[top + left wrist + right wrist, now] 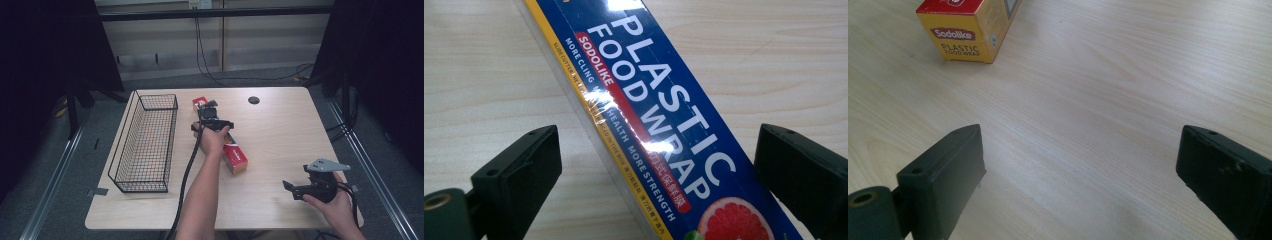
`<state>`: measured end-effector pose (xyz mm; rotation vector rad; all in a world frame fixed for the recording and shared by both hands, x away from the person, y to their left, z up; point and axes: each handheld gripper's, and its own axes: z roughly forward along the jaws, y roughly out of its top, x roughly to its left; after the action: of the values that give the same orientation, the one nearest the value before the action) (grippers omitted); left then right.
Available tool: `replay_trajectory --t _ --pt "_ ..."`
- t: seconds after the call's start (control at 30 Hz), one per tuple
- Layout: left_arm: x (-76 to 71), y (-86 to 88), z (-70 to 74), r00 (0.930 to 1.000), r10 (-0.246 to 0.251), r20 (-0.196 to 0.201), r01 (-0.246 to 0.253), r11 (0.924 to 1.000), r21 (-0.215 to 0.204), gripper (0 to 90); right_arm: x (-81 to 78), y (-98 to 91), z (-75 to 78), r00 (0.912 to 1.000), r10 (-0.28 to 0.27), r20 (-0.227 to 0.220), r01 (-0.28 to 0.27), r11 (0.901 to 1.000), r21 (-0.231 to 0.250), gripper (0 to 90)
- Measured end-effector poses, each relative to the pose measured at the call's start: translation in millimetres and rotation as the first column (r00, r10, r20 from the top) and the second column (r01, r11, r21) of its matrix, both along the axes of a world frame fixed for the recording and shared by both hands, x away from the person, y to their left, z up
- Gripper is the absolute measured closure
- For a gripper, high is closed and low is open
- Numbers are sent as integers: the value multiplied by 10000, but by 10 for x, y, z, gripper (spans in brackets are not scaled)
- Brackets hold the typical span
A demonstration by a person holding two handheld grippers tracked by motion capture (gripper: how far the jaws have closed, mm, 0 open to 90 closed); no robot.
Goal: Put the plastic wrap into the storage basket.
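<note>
Left gripper view: box [664, 125] between parted fingers [519, 170].

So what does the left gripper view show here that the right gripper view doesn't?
Left gripper view: the food wrap box's long blue face, printed PLASTIC FOOD WRAP with a grapefruit picture, lying between the open jaws of the left hand-held gripper. Right gripper view: the box's yellow end panel, farther off, with bare wood between the open jaws of the right hand-held gripper. Both: the same box and the light wooden table.
</note>
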<state>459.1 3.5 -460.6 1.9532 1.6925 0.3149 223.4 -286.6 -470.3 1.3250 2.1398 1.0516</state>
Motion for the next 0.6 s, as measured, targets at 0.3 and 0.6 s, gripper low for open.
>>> replay_trajectory --t 0.3,0.6 --pt "0 -32 22 9997 -225 -82 225 9997 -60 167 -2 -9 5 10000 -4 -15 5 10000 53 51" --pt "9 -19 24 9995 -145 -275 139 9997 -220 181 -5 -13 6 10000 71 -16 -70 10000 22 54"
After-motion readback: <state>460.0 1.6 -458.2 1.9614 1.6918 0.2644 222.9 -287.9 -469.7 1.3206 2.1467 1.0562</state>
